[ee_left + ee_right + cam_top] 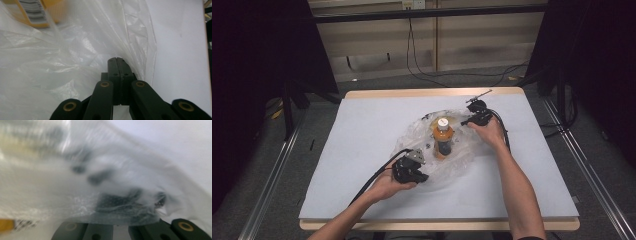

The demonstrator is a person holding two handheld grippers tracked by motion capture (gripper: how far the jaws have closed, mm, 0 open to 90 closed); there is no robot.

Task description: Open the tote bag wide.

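One desk [362, 150], white sheet over top. One clear plastic bag [462, 160], crumpled, mid-desk. One orange bottle [443, 140] with white cap, inside bag. Two grippers: left gripper [424, 177], right gripper [464, 122], one at each edge of bag. Two hands: left hand [387, 187], right hand [489, 132], one per gripper. Few small dark bits inside bag near bottle, too blurred to count.

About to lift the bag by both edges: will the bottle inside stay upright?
Probably not. The bottle stands tall and narrow on thin, crumpled bag film, so it may tip. The bag looks floppy and should sag around it.
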